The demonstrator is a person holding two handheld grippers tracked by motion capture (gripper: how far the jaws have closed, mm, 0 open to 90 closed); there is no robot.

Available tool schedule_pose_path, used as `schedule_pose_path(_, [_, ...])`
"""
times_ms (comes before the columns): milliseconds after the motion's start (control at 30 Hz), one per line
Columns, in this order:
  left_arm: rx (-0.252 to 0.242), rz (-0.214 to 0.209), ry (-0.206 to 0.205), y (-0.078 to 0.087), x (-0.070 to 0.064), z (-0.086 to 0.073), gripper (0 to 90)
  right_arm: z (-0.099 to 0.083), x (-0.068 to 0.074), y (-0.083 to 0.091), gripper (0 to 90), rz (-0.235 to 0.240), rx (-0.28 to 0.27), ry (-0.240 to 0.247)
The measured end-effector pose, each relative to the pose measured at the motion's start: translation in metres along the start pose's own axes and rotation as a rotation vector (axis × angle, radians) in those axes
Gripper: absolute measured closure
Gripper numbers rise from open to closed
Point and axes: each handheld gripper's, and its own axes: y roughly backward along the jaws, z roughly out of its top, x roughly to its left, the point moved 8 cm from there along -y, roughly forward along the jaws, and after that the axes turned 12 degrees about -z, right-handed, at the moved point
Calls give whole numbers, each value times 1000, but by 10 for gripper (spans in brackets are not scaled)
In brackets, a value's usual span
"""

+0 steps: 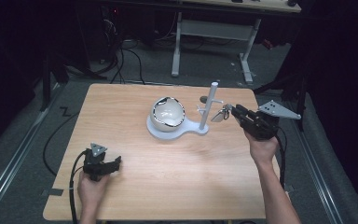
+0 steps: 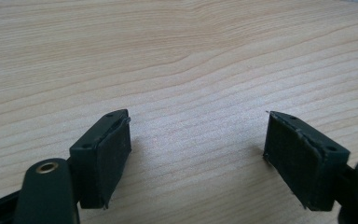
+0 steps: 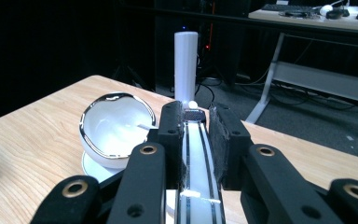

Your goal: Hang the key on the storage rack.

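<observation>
The right gripper [image 1: 234, 112] was at the right of the high view, just beside the white stand [image 1: 177, 130] in the middle of the table [image 1: 121, 121]. Its jaws were squeezed tight on a spoon [image 3: 198, 158]. In the right gripper view the spoon handle, white with dark stripes, ran straight up between the two black pads [image 3: 172, 135], so its long line went the same way as the jaws. In the high view the shiny spoon [image 1: 220, 113] stuck out of the tips and pointed left, toward the post [image 1: 209, 107] of the stand. The post had small pegs on its side, and the spoon's far end was close to one of them. I think the spoon was held by its handle, flat and level, so that its end could go onto a peg and hang there. The bowl [image 1: 168, 113] sat tipped on the round part of the stand, with its open side facing up and to the right in the high view. It leaned there, maybe to dry or to be shown. The left gripper [image 1: 103, 164] was low at the lower left, well apart from the stand. Its pads [image 2: 107, 156] stood wide apart over bare wood with nothing between them. It looked like it was just waiting, out of the way.
</observation>
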Motion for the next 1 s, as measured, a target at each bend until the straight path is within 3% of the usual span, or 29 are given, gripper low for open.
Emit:
schedule_pose_path(333, [-1,-1,1,0,0,0,232,8,2,-3,757,14,-12,-1])
schedule_pose_path(733, [0,0,-1,0,0,0,232,17,-12,-3,758,-42,-25,-12])
schedule_pose_path(1000, [-1,0,0,0,0,0,232,26,-17,-13,758,-72,-16,-8])
